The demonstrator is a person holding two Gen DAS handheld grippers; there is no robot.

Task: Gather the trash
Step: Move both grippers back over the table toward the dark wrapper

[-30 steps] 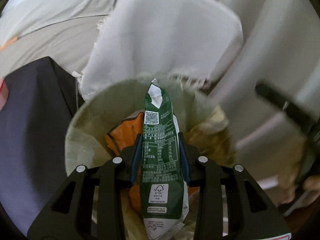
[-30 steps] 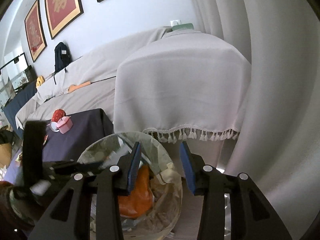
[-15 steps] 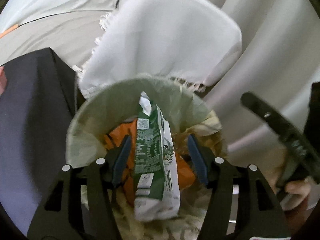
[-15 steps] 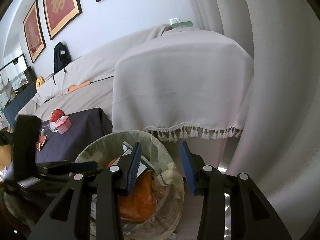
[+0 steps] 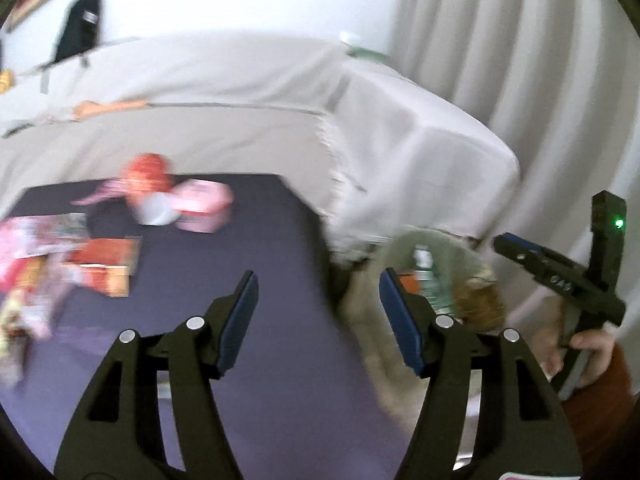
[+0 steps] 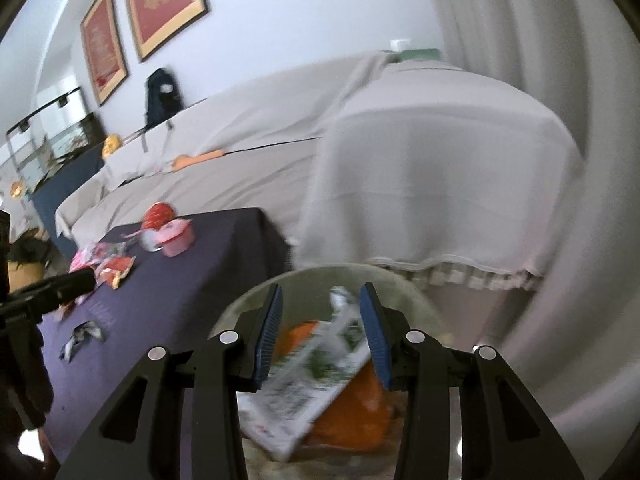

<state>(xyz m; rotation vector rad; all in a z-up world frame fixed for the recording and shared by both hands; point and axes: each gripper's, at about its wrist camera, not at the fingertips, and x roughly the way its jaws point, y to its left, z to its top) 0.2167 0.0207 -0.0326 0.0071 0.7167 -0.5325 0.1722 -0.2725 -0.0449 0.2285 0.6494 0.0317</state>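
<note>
The green and white snack wrapper (image 6: 316, 364) lies in the trash bin (image 6: 256, 300), on an orange bag (image 6: 352, 412). My right gripper (image 6: 320, 320) is open and empty, just above the bin. My left gripper (image 5: 318, 312) is open and empty, over the dark purple table (image 5: 280, 360); the bin (image 5: 400, 248) is to its right. More trash lies on the table at the left: red and pink wrappers (image 5: 100, 264), a pink cup (image 5: 204, 208) and a red-topped cup (image 5: 150, 184). A small crumpled wrapper (image 6: 82, 334) lies near the table's front.
A sofa under a beige cover (image 6: 400, 152) stands behind the table and bin. Grey curtains (image 6: 540, 60) hang at the right. The right gripper and the hand on it (image 5: 576, 280) show at the right of the left wrist view. Framed pictures (image 6: 164, 4) hang on the wall.
My left gripper opened and let the green wrapper drop into the bin, then swung left over the table. My right gripper stayed open above the bin.
</note>
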